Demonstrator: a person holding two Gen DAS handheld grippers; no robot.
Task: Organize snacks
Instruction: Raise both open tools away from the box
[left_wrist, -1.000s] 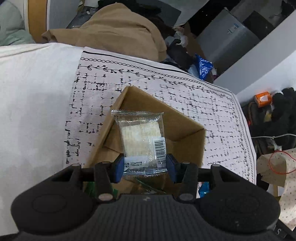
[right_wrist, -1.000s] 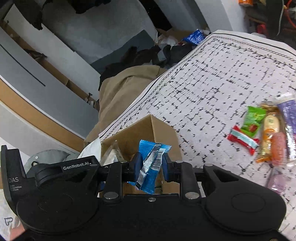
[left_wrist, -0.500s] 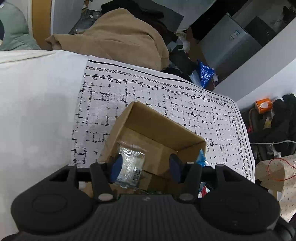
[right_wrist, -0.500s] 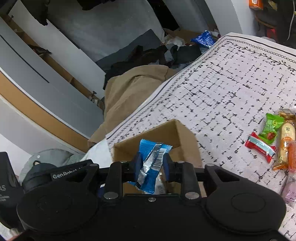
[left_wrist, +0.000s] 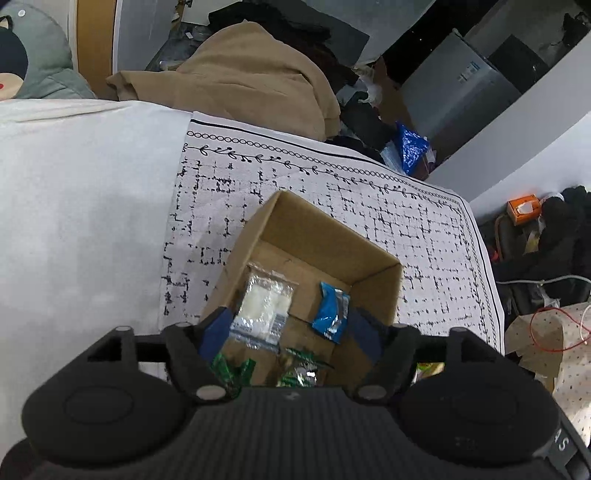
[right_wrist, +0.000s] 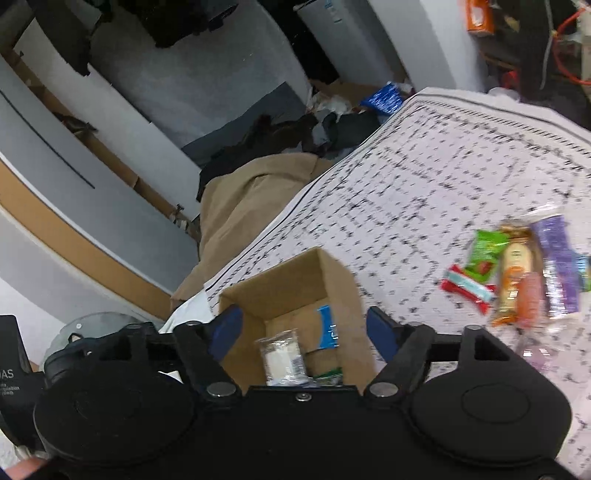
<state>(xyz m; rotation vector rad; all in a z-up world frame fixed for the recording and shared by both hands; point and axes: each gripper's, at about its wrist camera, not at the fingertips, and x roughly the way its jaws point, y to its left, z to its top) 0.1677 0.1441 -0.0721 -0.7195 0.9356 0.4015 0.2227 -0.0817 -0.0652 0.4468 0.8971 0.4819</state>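
Now both grippers hang over the cardboard box (left_wrist: 373, 280). Left gripper (left_wrist: 290, 330): jaws opening, gripping nothing; inside the box below lie a clear packet (left_wrist: 264, 308) and a blue packet (left_wrist: 330, 310). Right gripper (right_wrist: 303, 328): jaws opening, empty. Loose snacks (right_wrist: 517, 271) lie right of the box.

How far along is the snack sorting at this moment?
Done: clear cracker pack, blue packet and green wrappers lie in the cardboard box. In hand: nothing; left gripper and right gripper are opening, empty. Left: loose snack pile on the tablecloth.
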